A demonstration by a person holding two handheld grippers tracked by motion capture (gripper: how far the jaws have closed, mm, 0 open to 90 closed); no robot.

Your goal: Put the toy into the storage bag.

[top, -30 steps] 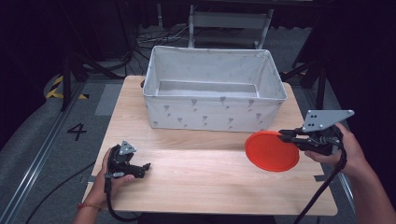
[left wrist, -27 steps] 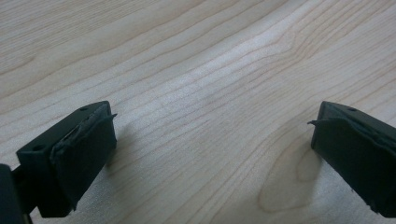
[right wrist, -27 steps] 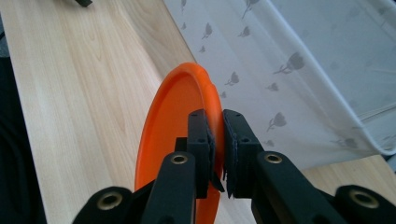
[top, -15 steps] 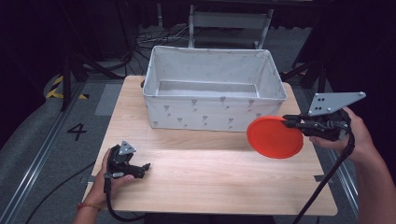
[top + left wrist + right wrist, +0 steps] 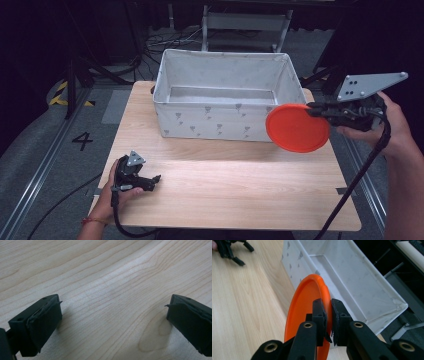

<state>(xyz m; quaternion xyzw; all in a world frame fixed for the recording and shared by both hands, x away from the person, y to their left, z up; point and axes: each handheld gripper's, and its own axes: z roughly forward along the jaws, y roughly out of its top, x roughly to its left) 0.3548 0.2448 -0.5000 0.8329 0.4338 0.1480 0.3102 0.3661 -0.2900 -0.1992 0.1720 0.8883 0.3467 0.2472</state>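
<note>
The left gripper point(image 5: 156, 178) rests on the table point(image 5: 235, 200), jaws wide, empty. The orange plate point(image 5: 297, 128) hangs before the fabric bin point(image 5: 225, 95), clamped at its rim by the right gripper point(image 5: 314, 108). It appears light, rigid and smooth; a rim grip suits it.

Floor marking: a dark numeral "4" point(image 5: 82, 141), painted on the grey floor left of the table.
Floor stripes: yellow-and-black hazard tape point(image 5: 64, 94), without lettering, farther back on the same floor.
Fabric bin: small repeated grey print point(image 5: 210, 121) on the white wall, no readable words.
</note>
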